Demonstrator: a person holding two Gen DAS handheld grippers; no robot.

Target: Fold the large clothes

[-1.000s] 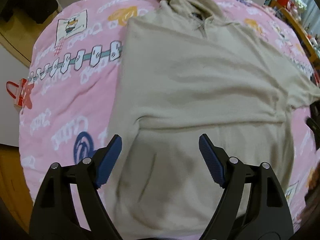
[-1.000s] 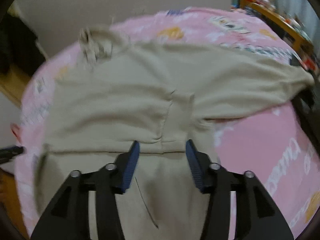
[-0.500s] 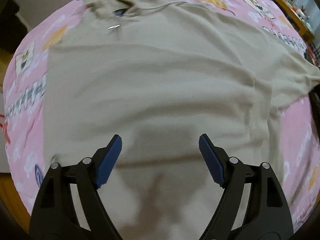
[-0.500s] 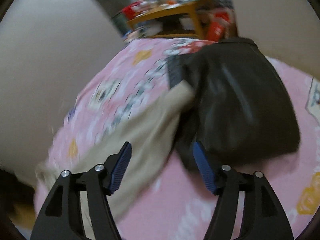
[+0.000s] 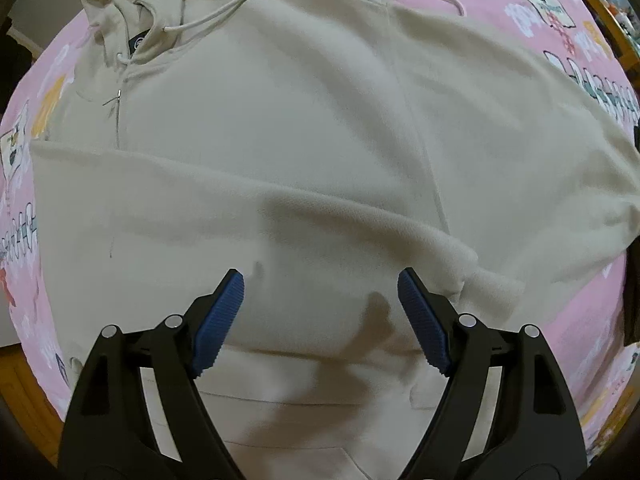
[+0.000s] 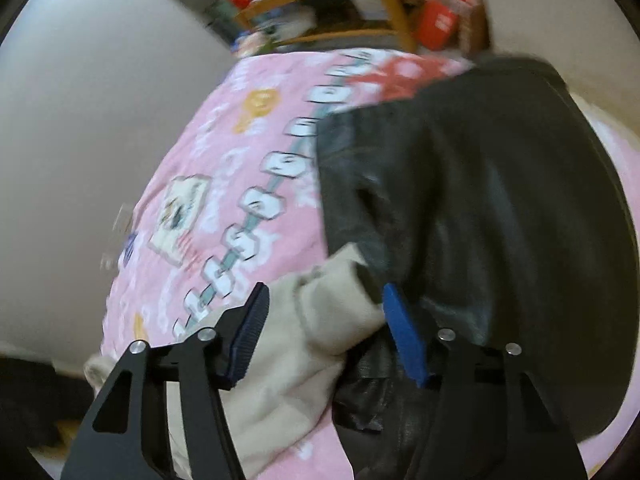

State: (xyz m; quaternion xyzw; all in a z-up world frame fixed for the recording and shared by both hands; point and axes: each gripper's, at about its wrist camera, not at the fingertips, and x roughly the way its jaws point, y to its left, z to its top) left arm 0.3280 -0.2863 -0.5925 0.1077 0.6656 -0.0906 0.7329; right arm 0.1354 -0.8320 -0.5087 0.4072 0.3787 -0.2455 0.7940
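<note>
Left gripper (image 5: 320, 300) wide open above the hoodie (image 5: 304, 152); right gripper (image 6: 324, 320) closing around its sleeve (image 6: 332, 304).

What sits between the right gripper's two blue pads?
In the right wrist view, the beige hoodie's sleeve cuff lies between the closing jaws of the right gripper, its end against a black leather jacket; the pads are not yet pressing it.

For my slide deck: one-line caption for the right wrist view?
Right gripper, jaws closing around the beige hoodie's sleeve cuff, beside a black jacket on the pink bedspread.
</note>
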